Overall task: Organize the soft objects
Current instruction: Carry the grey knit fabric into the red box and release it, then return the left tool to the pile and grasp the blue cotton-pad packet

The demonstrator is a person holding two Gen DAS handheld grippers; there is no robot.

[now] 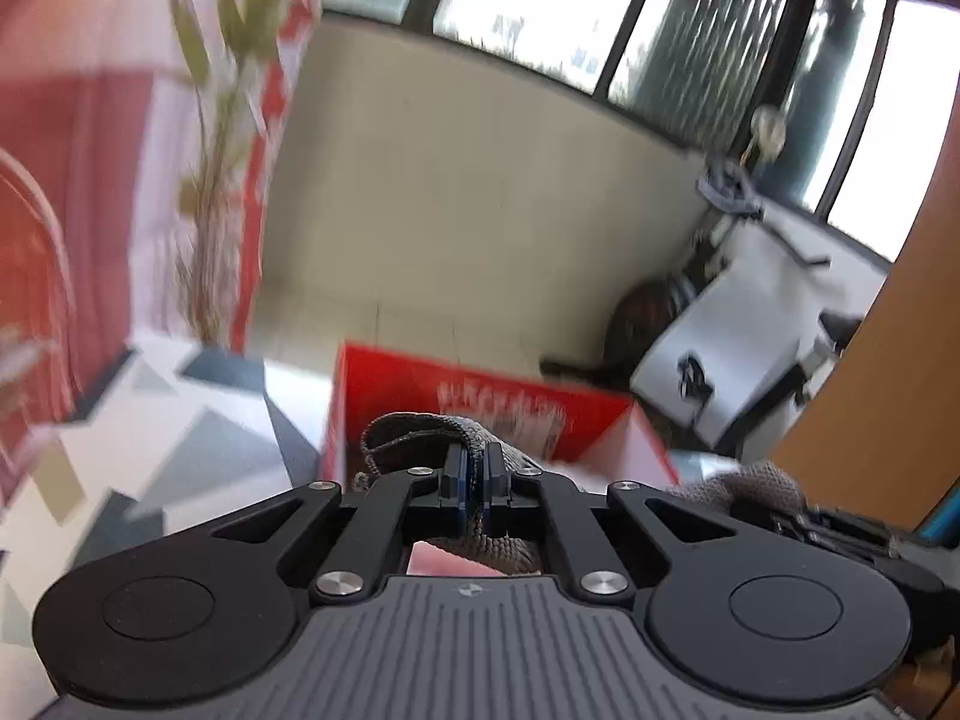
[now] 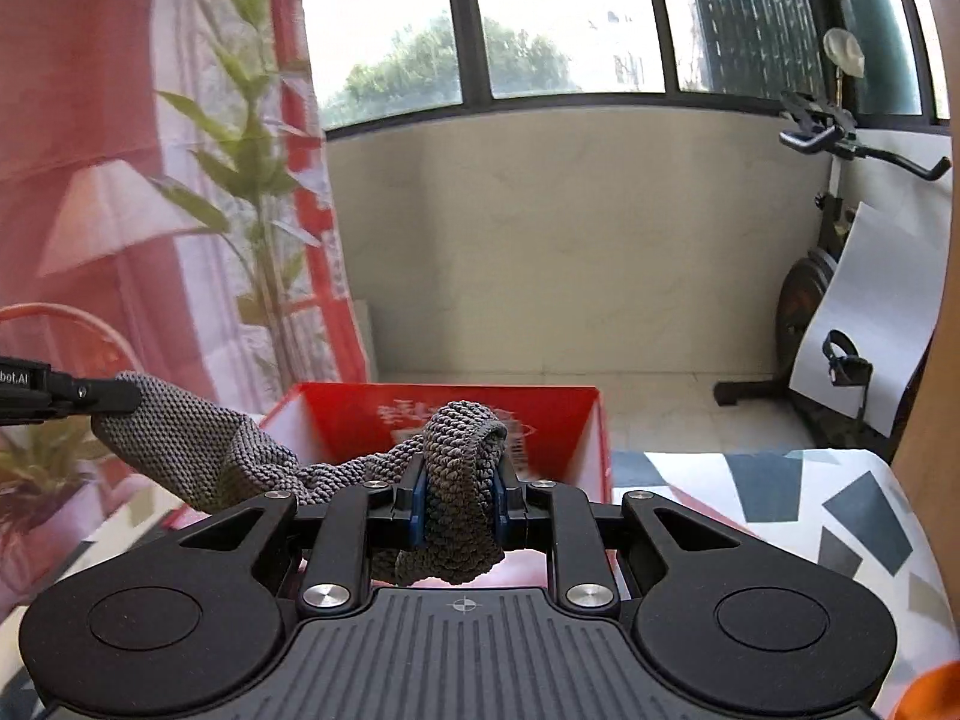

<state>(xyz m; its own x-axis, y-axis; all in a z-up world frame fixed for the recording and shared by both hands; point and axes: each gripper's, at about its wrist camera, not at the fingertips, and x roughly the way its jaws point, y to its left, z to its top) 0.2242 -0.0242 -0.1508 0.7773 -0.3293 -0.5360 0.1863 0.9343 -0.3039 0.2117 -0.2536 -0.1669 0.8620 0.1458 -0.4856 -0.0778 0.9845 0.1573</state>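
Nearest to me, my right gripper [image 2: 461, 495] is pinching a bunched fold of the grey knitted cloth [image 2: 228, 456], the thick wad keeping its blue pads a little apart. My left gripper [image 1: 475, 474] is pressed almost flat on a thin edge of the same cloth, with a loop of it curling up over the jaws. From the right wrist view I can see the cloth run leftward from my right jaws to the other gripper's black tip at the frame's edge, so it hangs slung between my two hands. I judge I hold it at two points to keep it spread and controlled rather than dangling in a lump. Just beyond both grippers stands the open red box [image 2: 558, 408], its mouth facing up, which I take to be where the cloth belongs. The box sits on a surface covered with a patterned sheet [image 2: 780, 498] of grey and white shapes. Farther off are a potted plant [image 2: 252, 168], a pale wall, an exercise bike [image 2: 840, 276] and the windows.
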